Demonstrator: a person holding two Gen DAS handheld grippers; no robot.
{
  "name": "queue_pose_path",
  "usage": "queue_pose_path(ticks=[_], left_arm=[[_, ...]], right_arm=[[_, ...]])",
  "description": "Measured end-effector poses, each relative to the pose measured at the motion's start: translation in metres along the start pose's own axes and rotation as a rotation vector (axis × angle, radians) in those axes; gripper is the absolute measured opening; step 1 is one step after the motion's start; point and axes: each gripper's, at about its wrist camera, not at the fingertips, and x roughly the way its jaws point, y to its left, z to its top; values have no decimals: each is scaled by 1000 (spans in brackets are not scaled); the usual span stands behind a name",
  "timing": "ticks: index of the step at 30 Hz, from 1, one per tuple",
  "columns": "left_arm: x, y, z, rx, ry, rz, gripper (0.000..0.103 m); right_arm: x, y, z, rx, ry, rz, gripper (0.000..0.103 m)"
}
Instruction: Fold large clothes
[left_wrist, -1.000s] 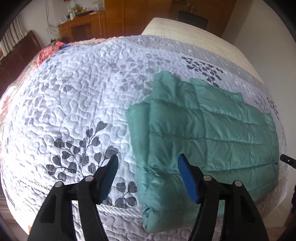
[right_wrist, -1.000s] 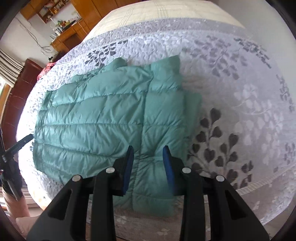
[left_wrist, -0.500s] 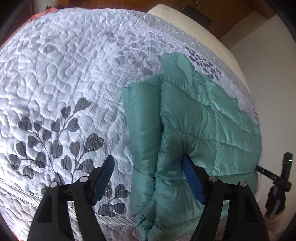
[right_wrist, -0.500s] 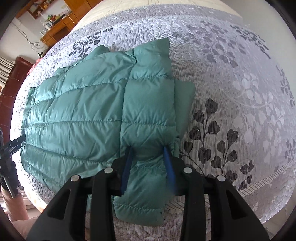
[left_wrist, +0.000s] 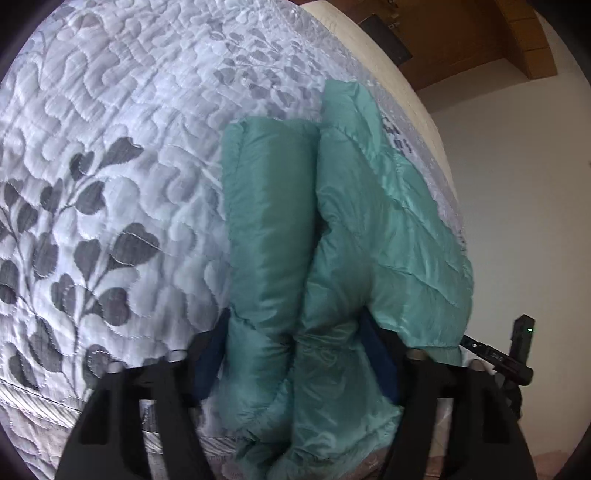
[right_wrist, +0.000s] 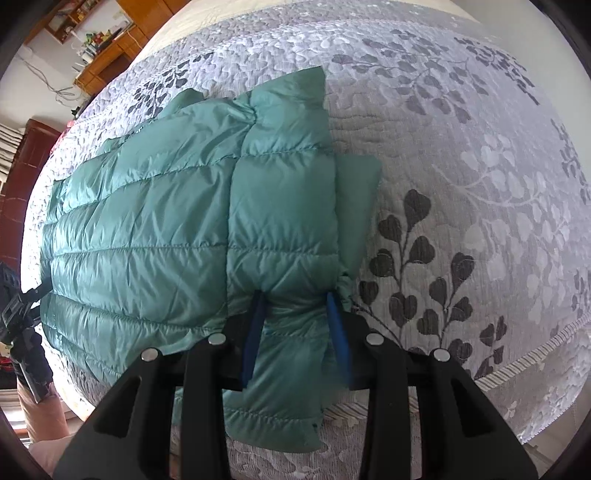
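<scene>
A teal quilted puffer jacket (right_wrist: 177, 229) lies partly folded on a bed with a white quilt printed with grey leaves (right_wrist: 461, 177). In the left wrist view the jacket (left_wrist: 354, 229) rises in thick folds straight ahead. My left gripper (left_wrist: 295, 347) has its blue pads on either side of the jacket's bunched near edge. My right gripper (right_wrist: 295, 314) stands with its blue pads on either side of a folded part of the jacket near the bed's front edge. The fabric between the pads hides how tight either grip is.
The quilt (left_wrist: 110, 166) spreads wide to the left of the jacket. A wooden desk with clutter (right_wrist: 107, 48) and a dark wooden bed frame (right_wrist: 33, 147) stand beyond the bed. A black device with a green light (left_wrist: 517, 350) stands at the bed's right edge.
Both grippers have moved forward and down onto the jacket's near edge. The left pads, wide apart over the quilt before, now have the bunched fabric between them. The fabric has bunched up.
</scene>
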Motion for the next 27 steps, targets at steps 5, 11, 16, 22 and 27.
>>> queue_pose_path(ticks=[5, 11, 16, 22, 27], left_arm=[[1, -17, -6, 53, -19, 56, 36], [25, -36, -7, 117, -7, 203, 36], [31, -32, -9, 70, -6, 175, 35], [-2, -50, -13, 61, -43, 165, 19], [-38, -97, -13, 155, -83, 171, 18]], right_arm=[[12, -1, -1, -5, 20, 19, 36], [37, -13, 0, 29, 43, 110, 36], [40, -13, -1, 23, 33, 118, 36], [33, -15, -1, 36, 32, 125, 36], [25, -18, -2, 39, 29, 138, 33]])
